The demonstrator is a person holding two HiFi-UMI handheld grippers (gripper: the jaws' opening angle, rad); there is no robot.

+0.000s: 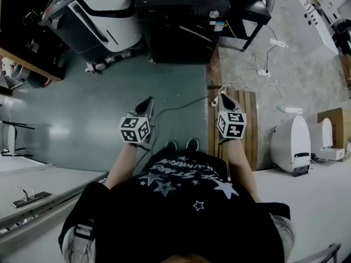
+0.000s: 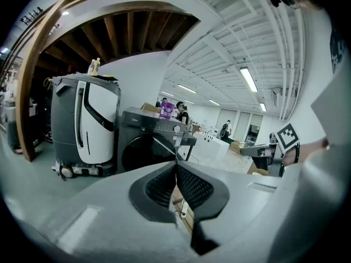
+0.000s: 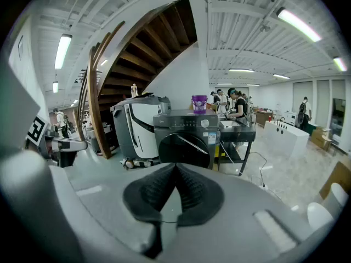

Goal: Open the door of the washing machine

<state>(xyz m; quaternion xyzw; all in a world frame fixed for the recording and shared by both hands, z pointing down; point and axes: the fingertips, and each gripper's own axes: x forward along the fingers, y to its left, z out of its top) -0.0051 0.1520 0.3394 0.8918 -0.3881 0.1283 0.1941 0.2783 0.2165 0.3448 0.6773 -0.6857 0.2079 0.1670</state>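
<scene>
The dark front-loading washing machine [image 1: 181,32] stands across the green floor ahead of me, and its round door [image 3: 184,149] sits flush and closed. It also shows in the left gripper view [image 2: 147,147], a good distance off. My left gripper [image 1: 147,106] and right gripper [image 1: 224,99] are held side by side in front of my body, pointing toward the machine. Both are far short of it. In its own view the left gripper [image 2: 176,166] has its ribbed pads pressed together on nothing. The right gripper [image 3: 175,169] looks the same, shut and empty.
A tall white-and-dark machine [image 1: 98,15] stands left of the washer and a black table [image 1: 247,10] to its right. A purple container [image 3: 199,103] sits on the washer. Cables and a power strip [image 1: 258,70] lie on the right floor, near white toilets [image 1: 290,144]. People stand in the background.
</scene>
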